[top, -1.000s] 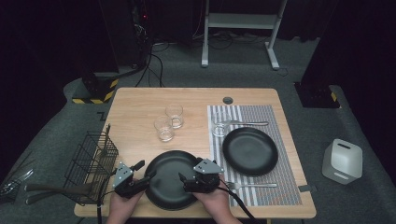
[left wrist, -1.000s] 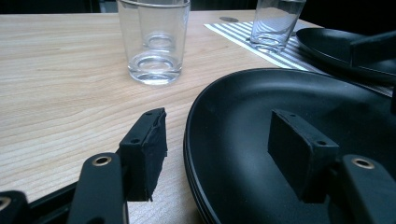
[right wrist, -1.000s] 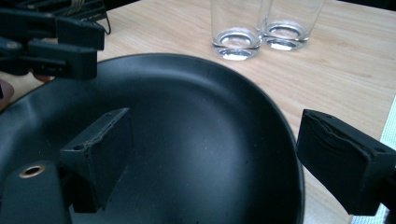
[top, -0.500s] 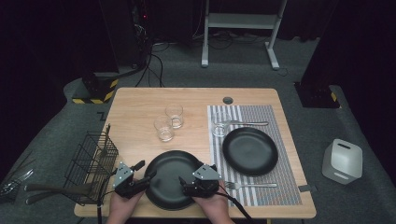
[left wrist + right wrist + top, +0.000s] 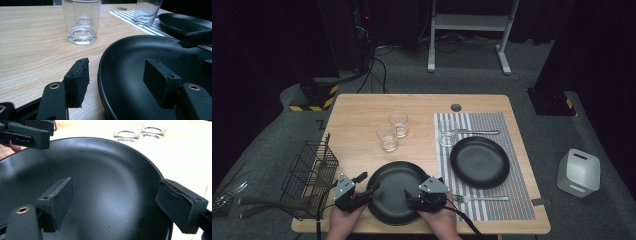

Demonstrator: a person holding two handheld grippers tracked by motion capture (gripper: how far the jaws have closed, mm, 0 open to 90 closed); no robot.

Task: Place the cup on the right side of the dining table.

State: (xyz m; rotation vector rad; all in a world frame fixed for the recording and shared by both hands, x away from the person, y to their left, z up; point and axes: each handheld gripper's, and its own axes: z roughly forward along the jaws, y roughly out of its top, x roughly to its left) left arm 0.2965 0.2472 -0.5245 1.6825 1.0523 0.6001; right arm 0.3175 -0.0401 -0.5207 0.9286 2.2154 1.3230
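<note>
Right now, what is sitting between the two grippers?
In the high view, the round black plate lies between the left gripper and the right gripper, both open at its rim.

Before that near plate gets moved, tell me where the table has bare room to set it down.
Free: the wood left of the two glasses, towards the wire basket, and the far strip behind them. Crowded: the striped placemat, bearing the second plate, a glass and cutlery. Both grippers straddle the near plate.

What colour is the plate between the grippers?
Black, matte; the plate shows best in the right gripper view.
</note>
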